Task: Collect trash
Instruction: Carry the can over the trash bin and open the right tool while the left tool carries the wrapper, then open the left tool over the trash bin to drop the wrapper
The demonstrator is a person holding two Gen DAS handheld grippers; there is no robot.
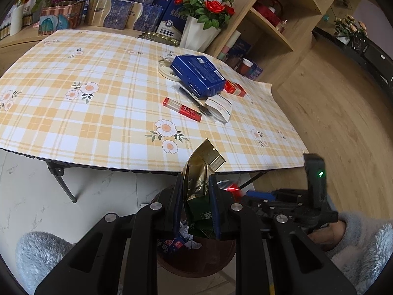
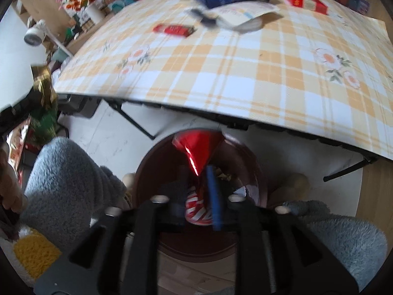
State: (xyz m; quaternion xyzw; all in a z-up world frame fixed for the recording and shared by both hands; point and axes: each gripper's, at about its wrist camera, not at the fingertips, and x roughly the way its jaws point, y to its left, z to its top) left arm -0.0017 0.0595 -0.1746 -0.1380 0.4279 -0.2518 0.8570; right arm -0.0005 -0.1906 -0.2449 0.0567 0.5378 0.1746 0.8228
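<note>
Both fisheye views are evenly daylit and bend straight lines hard toward dark vignetted corners. The left wrist view is sharp, whereas the right wrist view is motion-blurred throughout, with a bright glare streak on the red wrapper (image 2: 196,151) at centre.

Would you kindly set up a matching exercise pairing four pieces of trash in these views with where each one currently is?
Things:
1. gold foil wrapper
2. red foil wrapper
3. large blue box
4. slim red carton

Places:
A. lying alone on the tablecloth, nearest the table's front edge
B. between the right gripper fingers, above the brown bin
C. on the table, on top of other litter
D. clamped in the left gripper

Pairs: 1-D, 2-B, 3-C, 4-A
</note>
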